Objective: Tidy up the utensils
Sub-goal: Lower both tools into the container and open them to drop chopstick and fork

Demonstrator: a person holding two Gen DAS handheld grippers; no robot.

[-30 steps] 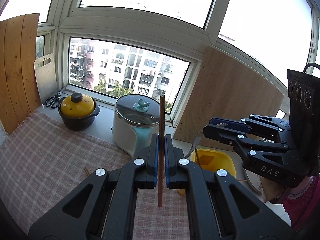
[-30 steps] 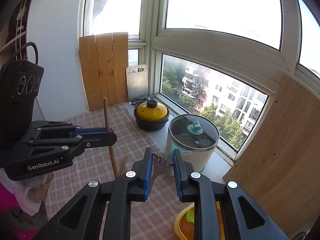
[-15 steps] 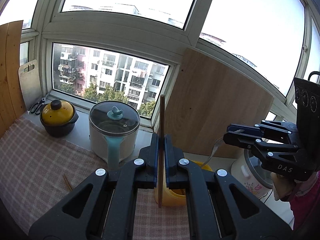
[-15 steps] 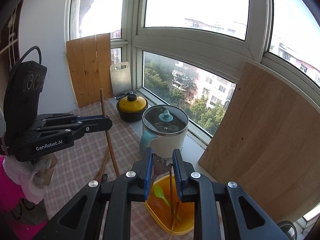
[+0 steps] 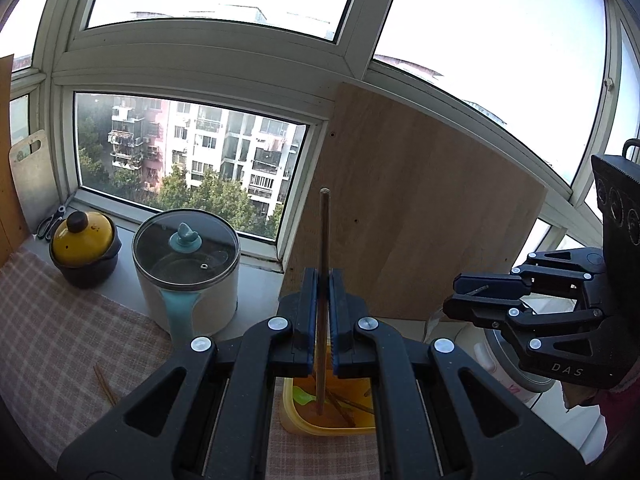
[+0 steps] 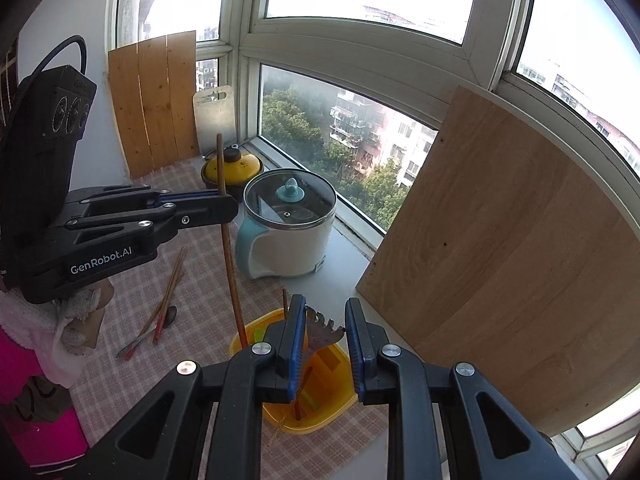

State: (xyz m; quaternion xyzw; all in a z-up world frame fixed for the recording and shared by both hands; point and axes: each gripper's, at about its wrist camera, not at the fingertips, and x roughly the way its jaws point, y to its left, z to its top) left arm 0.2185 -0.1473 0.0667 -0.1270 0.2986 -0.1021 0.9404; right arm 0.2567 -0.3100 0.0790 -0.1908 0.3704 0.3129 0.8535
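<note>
- Both my grippers have swung right along the windowsill within the last second, from over the checked cloth to above the yellow tub (image 6: pixel 294 402); the chopstick's lower tip, earlier over the cloth, now hangs inside the tub's mouth.
- My left gripper (image 5: pixel 324 320) is closed tight on a long wooden chopstick (image 5: pixel 323 264), held upright; the stick pokes up past the pads and down into the tub.
- My right gripper (image 6: pixel 322 334) has its jaws partly apart, with a fork (image 6: pixel 322 330) between them, tines up. The fork sits against the left pad; whether the right pad touches it I cannot tell.
- Already in the tub: a green spoon (image 5: pixel 303 395) and several chopsticks, leaning against the walls.
- On the cloth (image 6: pixel 192 292) to the left, well apart from the tub, lie a loose bunch of chopsticks (image 6: pixel 170 286) and a metal spoon (image 6: pixel 170 316). One more stick (image 5: pixel 105 384) shows in the left view, on the cloth to the near left.
- My reading: the job is partly done. These two pieces wait to be dropped, and the pile on the cloth needs at least one more trip.
- Behind, on the sill, stand a white pot (image 6: pixel 286 228) with a glass lid and a yellow-lidded casserole (image 6: pixel 236 166); a wooden board (image 6: pixel 516 248) leans at right.
</note>
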